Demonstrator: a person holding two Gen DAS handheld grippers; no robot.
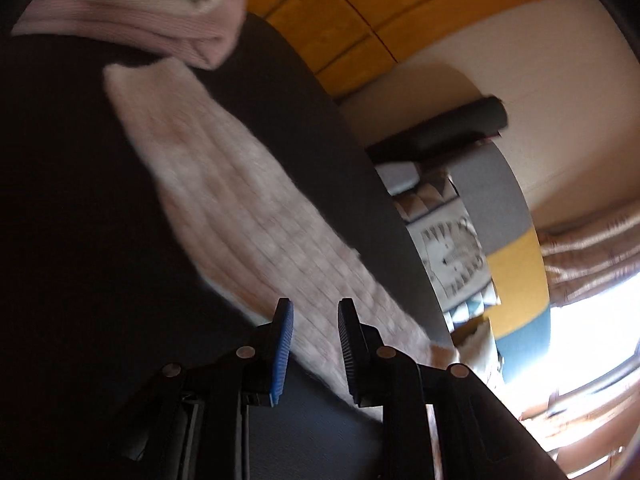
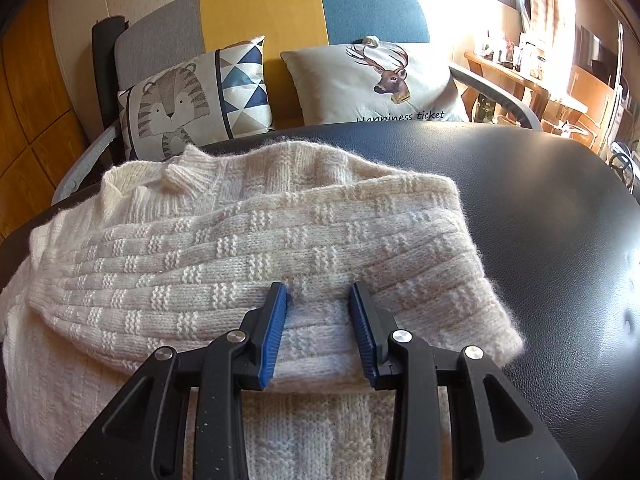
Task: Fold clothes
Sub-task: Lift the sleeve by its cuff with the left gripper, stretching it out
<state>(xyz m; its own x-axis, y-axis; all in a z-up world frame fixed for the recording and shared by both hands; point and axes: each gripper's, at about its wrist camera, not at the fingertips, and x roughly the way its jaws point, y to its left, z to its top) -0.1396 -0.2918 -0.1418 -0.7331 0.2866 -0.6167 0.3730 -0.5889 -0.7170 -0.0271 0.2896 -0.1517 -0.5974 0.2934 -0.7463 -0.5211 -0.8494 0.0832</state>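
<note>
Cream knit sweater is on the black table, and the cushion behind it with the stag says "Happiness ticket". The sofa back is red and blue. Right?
Not quite: the right wrist view shows the sofa back grey, yellow and blue, not red. The rest holds.

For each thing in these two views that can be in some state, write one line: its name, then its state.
cream knit sweater: partly folded, sleeve laid across the body, on the black table.
right gripper: jaws apart, a sweater fold between the pads; grip unclear.
left gripper: open, empty, above the sweater.
folded clothes: stacked at the table's edge.
two cushions: upright on the sofa.
</note>
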